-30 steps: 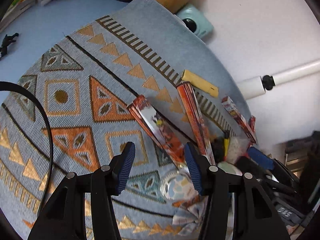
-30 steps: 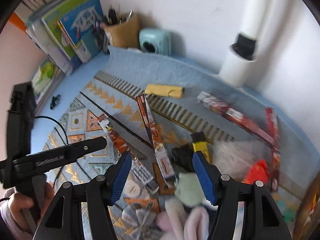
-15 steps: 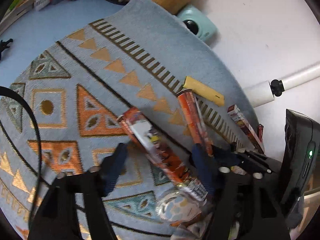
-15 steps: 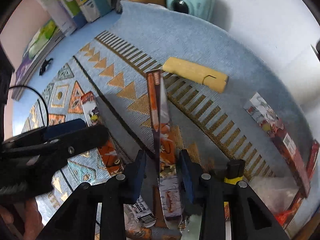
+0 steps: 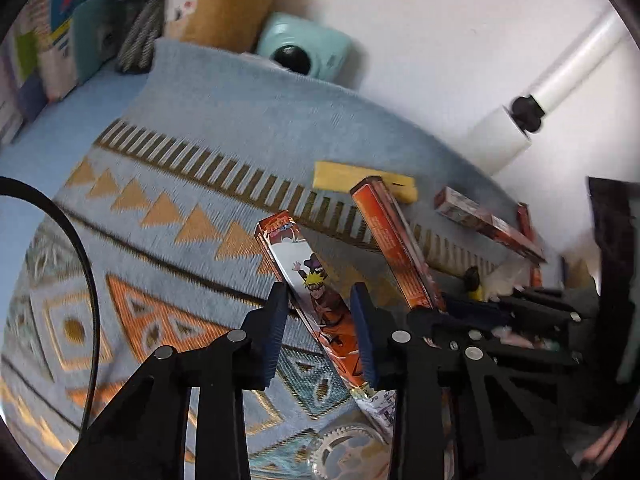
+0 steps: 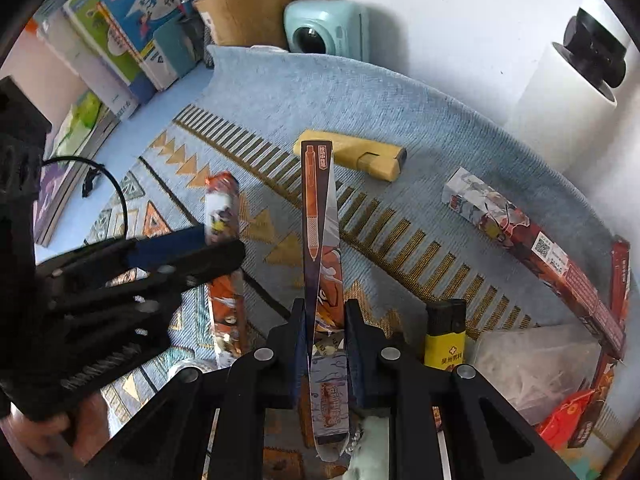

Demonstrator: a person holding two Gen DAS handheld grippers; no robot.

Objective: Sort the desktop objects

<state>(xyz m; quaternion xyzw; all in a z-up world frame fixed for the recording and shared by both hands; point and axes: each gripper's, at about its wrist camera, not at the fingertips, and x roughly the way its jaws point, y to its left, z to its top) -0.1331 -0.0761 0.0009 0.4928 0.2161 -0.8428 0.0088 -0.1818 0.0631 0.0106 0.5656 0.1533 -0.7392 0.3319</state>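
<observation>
left gripper: jaws have just been closing, and they've got the cartoon pen box between them. The box runs at a slant across the gap and touches both pads, so I'd call it grasped.
cartoon pen box: lying on the patterned mat, roughly mid-mat, far end pointing towards the mat's back edge. It looks like it's flat on the mat, but it's too blurry to swear by.
right gripper: clenched tight on the orange pen box, pads squeezing its two long faces near the close end.
orange pen box: stood on its narrow edge in the jaws, just right of the cartoon one, pointing away at the back edge. Its far tip sits in front of the yellow block.
yellow block: flat on the mat near the striped band towards the back.
third pen box: flat by the mat's right edge, well apart from both grippers.
lighter: yellow with a black top, just right of the right gripper's finger.
back of the desk: mint camera, brown holder and books behind the mat's back edge, white roll at the right.
person's hand: on the left tool's grip, bottom left in the right wrist view.
</observation>
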